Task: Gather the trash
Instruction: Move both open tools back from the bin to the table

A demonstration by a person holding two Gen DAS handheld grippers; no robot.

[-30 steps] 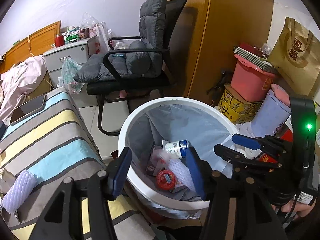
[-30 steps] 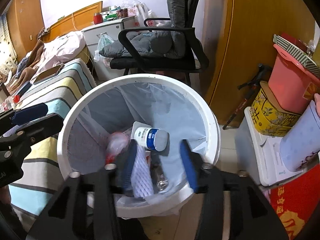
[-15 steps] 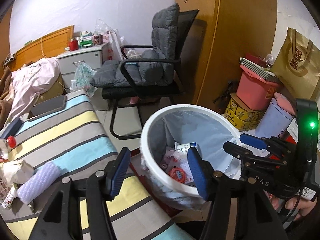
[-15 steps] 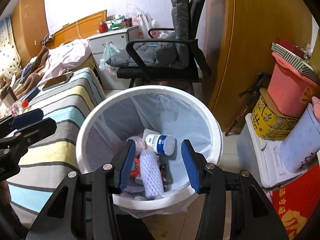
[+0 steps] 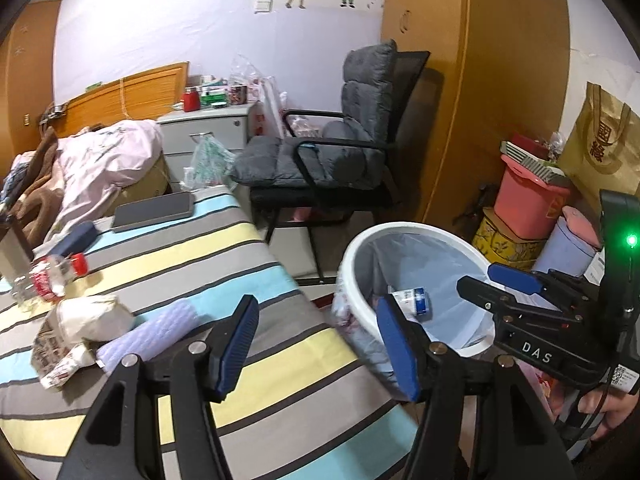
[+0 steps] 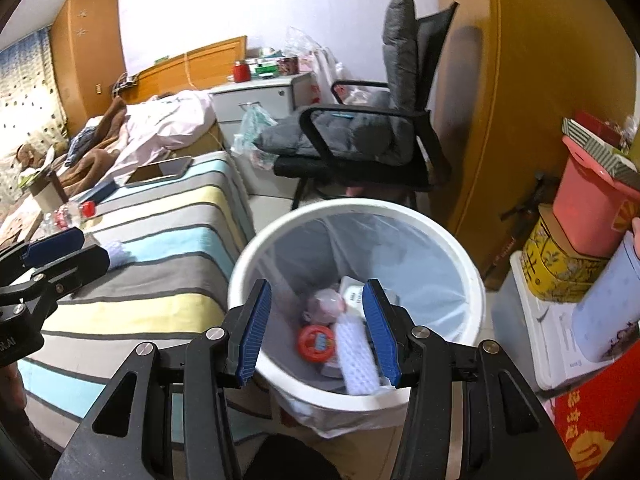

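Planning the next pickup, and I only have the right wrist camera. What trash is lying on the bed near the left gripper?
Observer: A crumpled white paper wad lies on the striped bedspread. Your view doesn't show it.
Operator: Is anything touching it?
Observer: A lavender foam net sleeve lies against its right side.
Operator: Is the left gripper free?
Observer: Yes. The left gripper is open and empty, with the sleeve just left of its fingers.

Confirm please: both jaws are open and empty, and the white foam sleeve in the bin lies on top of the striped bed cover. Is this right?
Nearly. Both grippers are open and empty, but that white foam sleeve lies inside the white trash bin, as the right wrist view shows. A second, similar sleeve is what lies on the striped bed cover.
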